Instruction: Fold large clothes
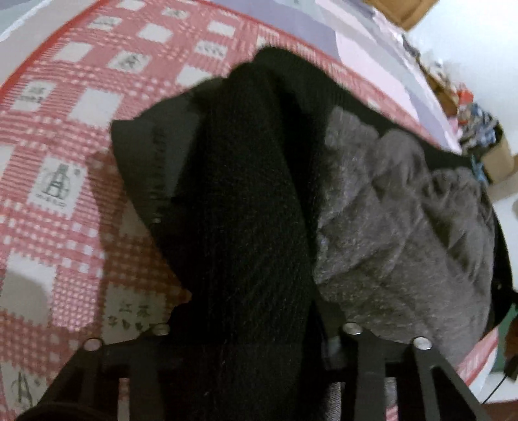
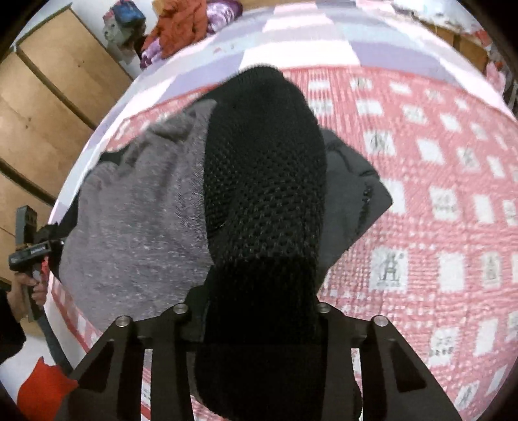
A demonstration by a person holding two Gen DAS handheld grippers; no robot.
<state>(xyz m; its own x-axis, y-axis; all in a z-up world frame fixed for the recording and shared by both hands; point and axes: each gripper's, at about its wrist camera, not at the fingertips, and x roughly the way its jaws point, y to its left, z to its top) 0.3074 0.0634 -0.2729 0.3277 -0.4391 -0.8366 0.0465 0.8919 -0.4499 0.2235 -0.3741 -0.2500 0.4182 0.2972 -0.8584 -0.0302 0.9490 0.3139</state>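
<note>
**Both grippers clamped on the knit edge of one dark garment over the bed**

One garment [image 1: 246, 200] in view: black knit outer, grey quilted lining [image 1: 401, 226], a dark smooth panel with a zip edge. It lies bunched on the red-and-white checked blanket [image 1: 64, 136], which covers a bed with a lilac and pink patchwork sheet [image 2: 307, 35] beneath.

Left gripper [image 1: 249, 353]: a thick fold of black knit runs up between the two fingers; pads hidden by the cloth, jaws closed in on it. Right gripper [image 2: 255, 327]: same, knit filling the gap, clamped.

Open room, left view: bare blanket from 7 to 11 o'clock; the lining fills 2 to 4 o'clock up to the bed's edge. Right view: bare blanket from 1 to 5 o'clock; bed edge at 8 o'clock, where a hand [image 2: 30, 288] holds the other gripper.

Off the bed: wooden cabinet [image 2: 42, 107] at 9 to 10 o'clock; one pile of clothes [image 2: 181, 26] at 11 o'clock.
</note>
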